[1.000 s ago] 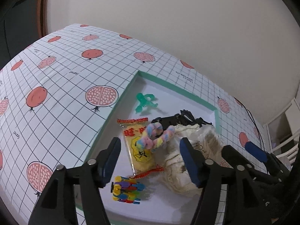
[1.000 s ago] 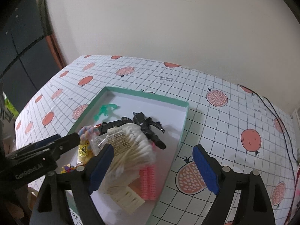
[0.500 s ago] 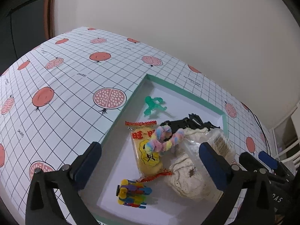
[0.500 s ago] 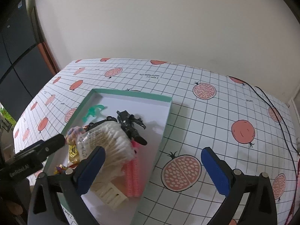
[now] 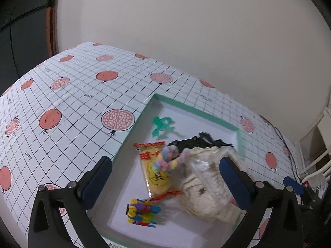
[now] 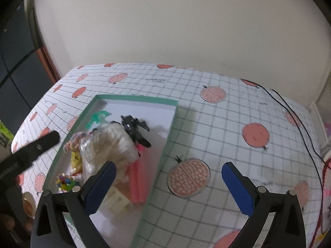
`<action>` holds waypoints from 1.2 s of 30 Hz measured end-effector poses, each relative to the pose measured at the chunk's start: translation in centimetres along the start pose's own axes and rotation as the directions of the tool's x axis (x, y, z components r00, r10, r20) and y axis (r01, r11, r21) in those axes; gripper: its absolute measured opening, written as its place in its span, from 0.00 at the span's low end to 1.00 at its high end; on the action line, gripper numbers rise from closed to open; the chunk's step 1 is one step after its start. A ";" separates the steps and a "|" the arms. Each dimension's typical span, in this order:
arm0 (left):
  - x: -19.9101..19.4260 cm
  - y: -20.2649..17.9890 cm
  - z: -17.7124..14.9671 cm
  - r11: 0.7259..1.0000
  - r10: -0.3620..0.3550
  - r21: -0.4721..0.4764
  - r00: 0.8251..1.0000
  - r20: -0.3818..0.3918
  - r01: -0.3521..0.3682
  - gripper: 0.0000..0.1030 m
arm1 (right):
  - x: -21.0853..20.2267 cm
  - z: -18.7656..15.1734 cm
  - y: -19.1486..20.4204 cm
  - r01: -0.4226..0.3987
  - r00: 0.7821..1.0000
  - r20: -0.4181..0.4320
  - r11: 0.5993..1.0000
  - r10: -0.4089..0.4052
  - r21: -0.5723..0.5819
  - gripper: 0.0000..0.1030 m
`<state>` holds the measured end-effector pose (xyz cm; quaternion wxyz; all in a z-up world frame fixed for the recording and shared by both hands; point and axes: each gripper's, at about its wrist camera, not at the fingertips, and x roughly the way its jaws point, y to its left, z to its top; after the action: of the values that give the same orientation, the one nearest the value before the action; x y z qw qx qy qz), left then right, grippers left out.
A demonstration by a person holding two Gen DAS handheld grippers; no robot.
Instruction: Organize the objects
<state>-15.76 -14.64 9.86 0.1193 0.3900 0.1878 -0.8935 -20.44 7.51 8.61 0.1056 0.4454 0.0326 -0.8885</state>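
Note:
A green-rimmed white tray holds a green figure, a black toy, a yellow snack packet, a pastel fuzzy twist lying on that packet, a bag of cotton swabs and a many-coloured block toy. My left gripper hovers over the tray, open wide and touching nothing. My right gripper is open and empty over the tablecloth, right of the tray. A pink ribbed roll lies by the tray's right wall.
The pomegranate-print tablecloth runs back to a plain wall. A black cable crosses its right side. A roll of tape sits off the table's left edge. A dark door stands at left.
The left jaws have spread from half open to fully wide, leaving the pastel twist on the snack packet. The right gripper has drifted right, off the tray.

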 end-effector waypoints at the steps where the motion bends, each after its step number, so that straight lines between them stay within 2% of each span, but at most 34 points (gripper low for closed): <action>1: -0.5 -0.2 0.0 1.000 -0.007 0.001 1.000 0.011 0.007 1.00 | -0.3 -0.2 -0.2 0.011 1.000 0.001 1.000 -0.011 0.002 1.00; 3: -1.3 -0.8 -0.1 1.000 -0.027 0.014 0.999 0.024 0.027 1.00 | -1.1 -0.8 -0.8 0.020 1.000 0.009 1.000 -0.020 0.017 1.00; 7: -3.0 -2.4 -0.7 0.997 -0.032 0.077 0.999 0.031 0.029 1.00 | -3.0 -1.9 -1.8 0.017 1.000 0.023 0.999 -0.018 0.027 1.00; 13: -6.0 -4.2 -2.6 0.992 -0.043 0.118 0.997 0.061 0.036 1.00 | -6.0 -4.0 -3.3 0.039 0.998 0.042 0.996 -0.043 0.084 1.00; 20: -9.1 -5.2 -5.2 0.989 -0.086 0.125 0.994 0.074 0.076 1.00 | -8.6 -7.4 -4.2 0.054 0.997 0.051 0.990 -0.061 0.131 1.00; 27: -9.9 -4.5 -8.5 0.989 -0.099 0.108 0.995 0.021 0.097 1.00 | -10.8 -10.8 -5.3 0.071 0.994 0.064 0.977 -0.085 0.202 1.00; 36: -9.8 -3.7 -12.3 0.991 -0.059 0.124 0.998 0.009 0.058 1.00 | -11.5 -16.0 -6.7 0.058 0.996 0.042 0.954 -0.074 0.295 1.00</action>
<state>-2.51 -5.40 10.35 0.0699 0.3854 0.1428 -0.9089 -2.65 18.34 7.91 0.0093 0.4312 -0.0876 -0.8979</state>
